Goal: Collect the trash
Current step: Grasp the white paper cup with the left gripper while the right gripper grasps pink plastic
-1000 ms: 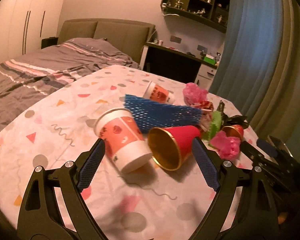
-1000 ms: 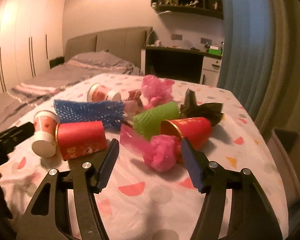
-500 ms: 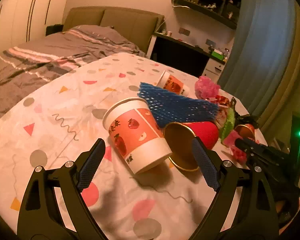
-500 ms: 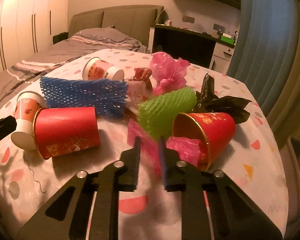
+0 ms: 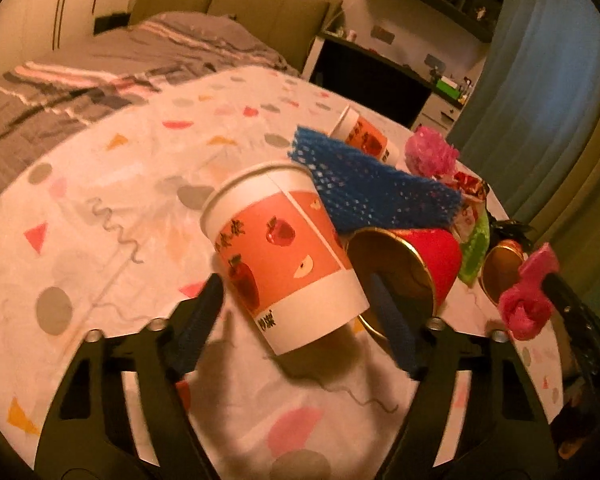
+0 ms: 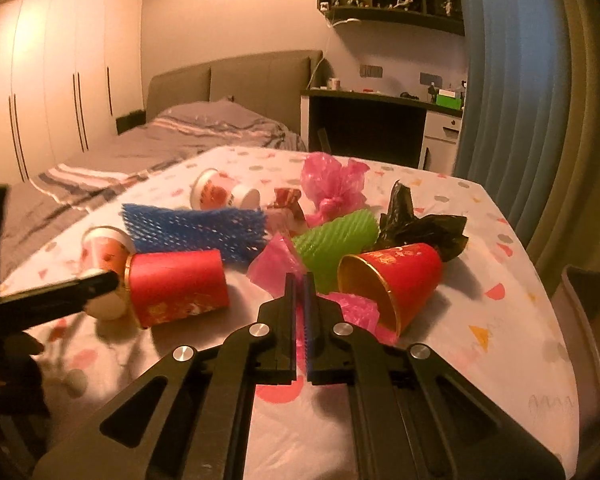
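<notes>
Trash litters the table (image 6: 512,320): right gripper (image 6: 299,280) pinches the pink bag (image 6: 274,260) to lift it, while left gripper (image 5: 296,292) straddles a paper cup (image 5: 280,252), jaws apart.

1. My nearest paper cup (image 5: 284,256) is white with an orange band of red apples.
2. The foam net (image 5: 376,192) is blue; another net (image 6: 334,246) is green.
3. The tablecloth (image 5: 112,208) is pale with, I think, pink, grey and orange shapes.
4. The cup (image 6: 396,280) lower right is red outside, gold inside.
</notes>
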The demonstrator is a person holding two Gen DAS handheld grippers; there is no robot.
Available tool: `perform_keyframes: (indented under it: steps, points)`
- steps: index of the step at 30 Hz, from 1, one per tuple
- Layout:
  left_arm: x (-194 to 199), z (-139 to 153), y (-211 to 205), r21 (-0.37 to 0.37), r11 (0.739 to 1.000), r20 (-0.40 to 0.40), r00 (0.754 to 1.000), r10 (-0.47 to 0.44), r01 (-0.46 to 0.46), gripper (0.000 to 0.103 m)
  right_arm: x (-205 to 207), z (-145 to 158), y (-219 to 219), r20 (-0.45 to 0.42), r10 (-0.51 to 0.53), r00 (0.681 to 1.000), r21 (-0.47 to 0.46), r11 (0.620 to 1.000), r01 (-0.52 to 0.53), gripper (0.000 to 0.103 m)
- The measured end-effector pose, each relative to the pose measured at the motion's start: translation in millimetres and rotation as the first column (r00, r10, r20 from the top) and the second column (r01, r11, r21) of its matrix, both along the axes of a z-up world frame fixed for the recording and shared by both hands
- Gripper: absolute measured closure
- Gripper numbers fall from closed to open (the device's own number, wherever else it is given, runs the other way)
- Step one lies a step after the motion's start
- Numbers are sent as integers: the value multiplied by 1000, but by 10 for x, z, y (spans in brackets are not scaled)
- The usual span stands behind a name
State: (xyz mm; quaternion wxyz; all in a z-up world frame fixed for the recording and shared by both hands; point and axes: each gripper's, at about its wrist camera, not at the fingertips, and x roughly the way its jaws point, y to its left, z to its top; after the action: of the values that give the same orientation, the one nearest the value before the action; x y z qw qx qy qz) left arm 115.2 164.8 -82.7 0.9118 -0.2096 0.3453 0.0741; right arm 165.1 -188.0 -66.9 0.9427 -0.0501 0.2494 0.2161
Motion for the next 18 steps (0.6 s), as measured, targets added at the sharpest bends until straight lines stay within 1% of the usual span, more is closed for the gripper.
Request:
perform_keyframes:
  steps: [2, 6, 10, 14, 18]
  points:
    - [-7, -17, 6, -18, 1000, 3, 1000, -3, 3, 36, -58, 21, -38, 4, 1, 1000, 14, 1000, -1, 99]
    - [-48, -1, 16, -20, 1000, 17, 1000, 0, 0, 40, -139, 83, -161, -2, 5, 1000, 65, 998, -5, 99]
    - [-152, 90, -16, 20, 1000, 59, 998, -1, -1, 41, -226, 143, -300, 10, 0, 1000, 98, 995, -1, 99]
    - [-267, 202, -54, 26, 1000, 98, 995, -7, 4, 41, -274, 197, -418, 6, -9, 1000, 133, 991, 8, 99]
    - [-364, 372, -186, 67, 997, 150, 988, -40, 30, 41, -311, 270, -574, 6, -14, 1000, 177, 984, 13, 99]
